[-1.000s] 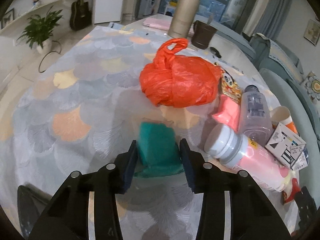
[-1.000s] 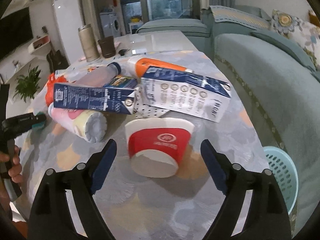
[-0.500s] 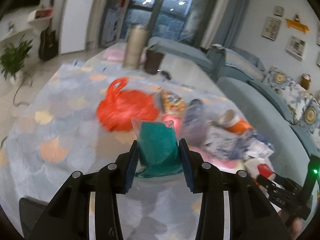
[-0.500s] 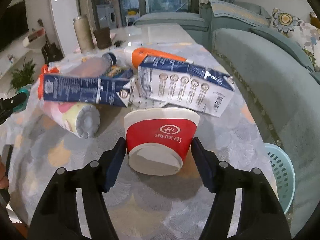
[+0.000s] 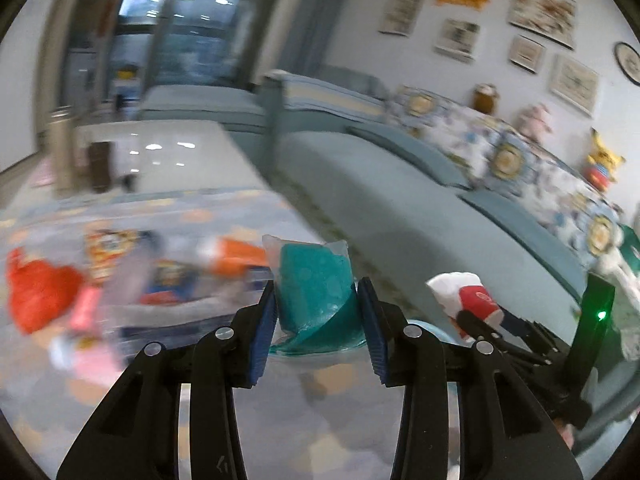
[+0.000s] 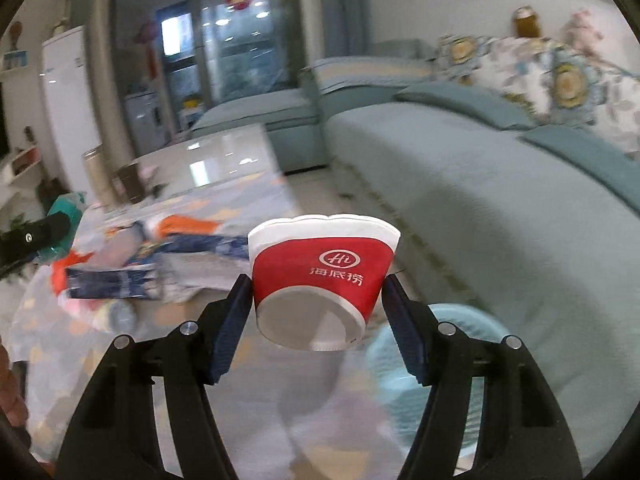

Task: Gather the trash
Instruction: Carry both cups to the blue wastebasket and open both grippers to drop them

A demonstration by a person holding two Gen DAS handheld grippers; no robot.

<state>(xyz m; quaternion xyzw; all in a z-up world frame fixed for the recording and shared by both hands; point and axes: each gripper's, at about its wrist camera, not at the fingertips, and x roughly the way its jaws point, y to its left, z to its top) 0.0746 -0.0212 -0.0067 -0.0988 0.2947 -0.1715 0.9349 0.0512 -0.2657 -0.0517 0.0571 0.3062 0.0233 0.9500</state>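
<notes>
The left gripper (image 5: 316,312) is clamped on a teal packet (image 5: 314,300), its blue pads pressing the packet's two sides and holding it above the patterned tablecloth (image 5: 280,412). The right gripper (image 6: 316,300) is clamped on a red-and-white paper cup (image 6: 320,276), which lies on its side with its base toward the camera, lifted off the cloth. In the left wrist view that cup (image 5: 464,296) shows to the right, near the teal sofa (image 5: 420,216). Just beyond and to the right of the cup in the right wrist view, a light blue basket (image 6: 456,360) sits low beside the sofa, blurred. Left on the table lies the remaining litter: an orange plastic bag (image 5: 40,296), a blue carton (image 6: 112,282) and an orange-capped bottle (image 6: 180,226), all motion-blurred. Far left stand a tall metal flask (image 6: 96,176) and a dark cup (image 6: 128,184).
</notes>
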